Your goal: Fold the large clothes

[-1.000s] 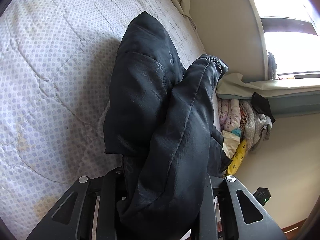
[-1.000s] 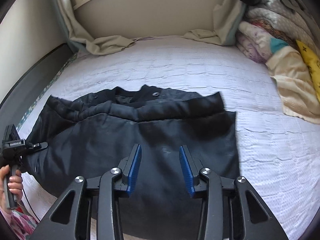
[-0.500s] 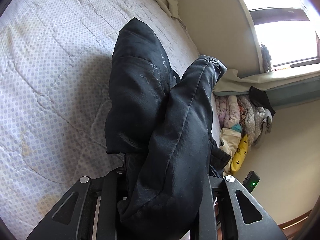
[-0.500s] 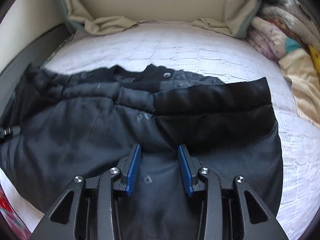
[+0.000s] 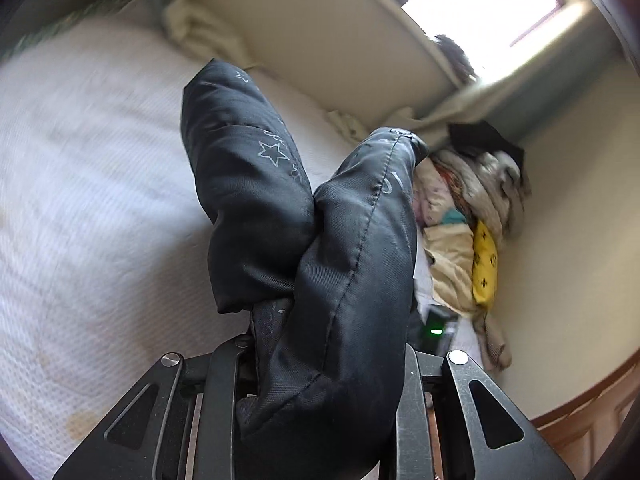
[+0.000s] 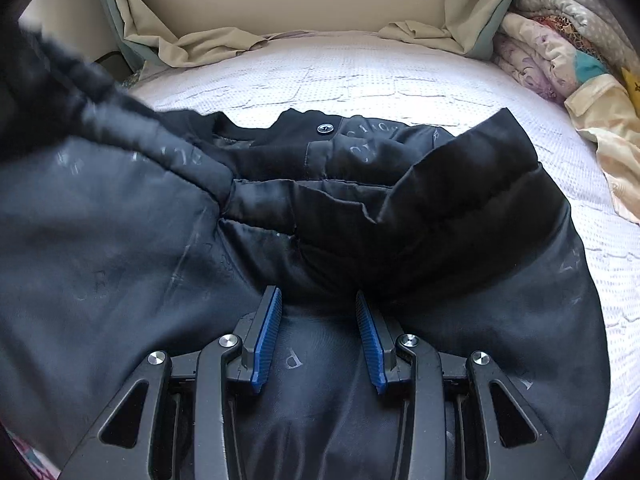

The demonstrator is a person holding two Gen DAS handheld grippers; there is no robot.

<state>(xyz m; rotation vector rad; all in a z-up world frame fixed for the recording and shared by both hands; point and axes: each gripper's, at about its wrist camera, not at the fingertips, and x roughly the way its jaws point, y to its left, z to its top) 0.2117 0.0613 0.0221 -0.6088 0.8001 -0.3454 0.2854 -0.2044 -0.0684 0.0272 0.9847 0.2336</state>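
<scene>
A large black padded jacket (image 6: pixel 360 208) lies spread on the white bed (image 6: pixel 360 76), collar and a button at the far side. My right gripper (image 6: pixel 318 300) is open, its blue pads (image 6: pixel 268 332) just above the jacket's middle, holding nothing. My left gripper (image 5: pixel 320 360) is shut on a thick bunch of the same jacket (image 5: pixel 344 280), which fills the space between the fingers and hides their tips. The held part is lifted above the bed (image 5: pixel 100 200); in the right wrist view it rises at the left edge (image 6: pixel 80 92).
A pile of folded blankets and clothes (image 5: pixel 472 208) stands against the wall at the bed's far corner, also in the right wrist view (image 6: pixel 568 64). Beige curtain cloth (image 6: pixel 208 40) lies along the bed's head under the window. The wall closes the far side.
My left gripper has lifted and swung with its bunch of jacket, the view now blurred. My right gripper has come down and forward close over the jacket, still open.
</scene>
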